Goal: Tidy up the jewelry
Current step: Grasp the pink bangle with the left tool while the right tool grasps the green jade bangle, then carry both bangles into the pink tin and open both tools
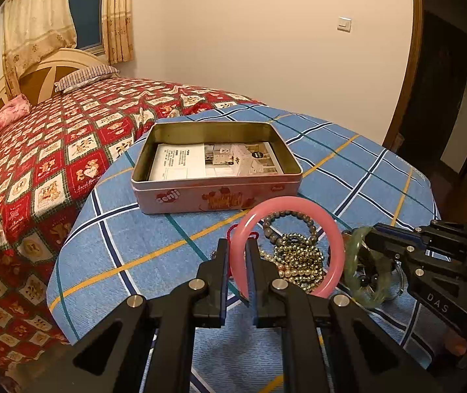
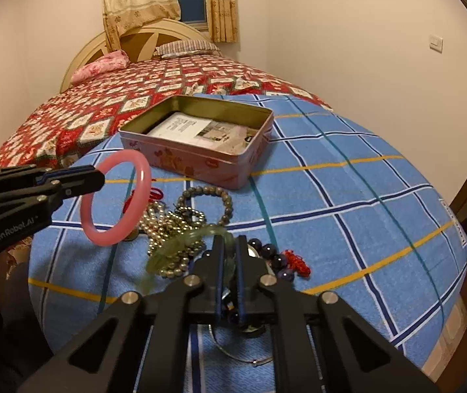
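My left gripper point(image 1: 237, 252) is shut on a pink bangle point(image 1: 334, 229) and holds it upright above the blue checked cloth; it also shows in the right wrist view point(image 2: 115, 201). My right gripper point(image 2: 229, 245) is shut on a green bangle point(image 2: 181, 245), lifted just above the jewelry pile; it also shows in the left wrist view point(image 1: 361, 262). An open pink tin box point(image 1: 217, 193) with a printed leaflet inside sits beyond the pile. The pile holds a grey bead bracelet point(image 2: 225, 203), gold and pearl bead strands point(image 1: 298, 255) and a dark purple bead bracelet point(image 2: 272, 253).
A red cord knot point(image 2: 295, 260) and a thin silver chain point(image 2: 243, 357) lie near my right gripper. The blue cloth point(image 2: 364, 213) covers the foot of a bed with a red patterned quilt point(image 1: 53, 150). The bed edge drops off at right and front.
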{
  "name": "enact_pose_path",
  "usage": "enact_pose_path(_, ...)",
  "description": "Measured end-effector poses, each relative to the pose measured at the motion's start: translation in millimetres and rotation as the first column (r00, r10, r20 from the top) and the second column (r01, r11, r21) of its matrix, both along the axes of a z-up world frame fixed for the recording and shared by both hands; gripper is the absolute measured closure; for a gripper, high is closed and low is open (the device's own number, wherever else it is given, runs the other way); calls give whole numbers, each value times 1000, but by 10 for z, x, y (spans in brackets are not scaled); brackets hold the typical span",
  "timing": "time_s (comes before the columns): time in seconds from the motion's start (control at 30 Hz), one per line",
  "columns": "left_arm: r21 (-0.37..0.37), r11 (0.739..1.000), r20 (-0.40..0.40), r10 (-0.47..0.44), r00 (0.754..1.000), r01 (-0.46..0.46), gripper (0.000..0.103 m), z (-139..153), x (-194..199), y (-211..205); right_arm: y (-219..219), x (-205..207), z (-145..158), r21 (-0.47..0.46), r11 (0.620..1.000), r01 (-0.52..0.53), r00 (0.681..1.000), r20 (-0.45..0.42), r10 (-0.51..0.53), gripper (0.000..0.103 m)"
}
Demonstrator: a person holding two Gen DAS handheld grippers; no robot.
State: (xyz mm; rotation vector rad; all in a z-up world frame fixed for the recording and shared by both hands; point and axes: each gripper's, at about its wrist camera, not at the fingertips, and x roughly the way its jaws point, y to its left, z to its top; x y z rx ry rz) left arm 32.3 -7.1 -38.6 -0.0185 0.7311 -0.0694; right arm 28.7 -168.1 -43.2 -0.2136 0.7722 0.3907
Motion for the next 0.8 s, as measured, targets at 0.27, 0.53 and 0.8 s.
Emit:
enact_pose_path(0.27, 7, 1000, 6, 2, 1000, -2, 94, 63, 50, 62, 36, 32, 73, 16, 1000, -5, 1000, 3, 5, 94)
enact_pose_path(0.53, 34, 999, 20, 18, 1000, -19, 94, 168, 240, 206, 169, 225, 296, 23, 999, -36, 999, 34, 36, 94)
enact_pose_path(0.8, 35, 999, 10, 31, 999, -31, 94, 234, 560, 362, 297, 553, 368, 52, 998, -34, 999, -1, 34, 94)
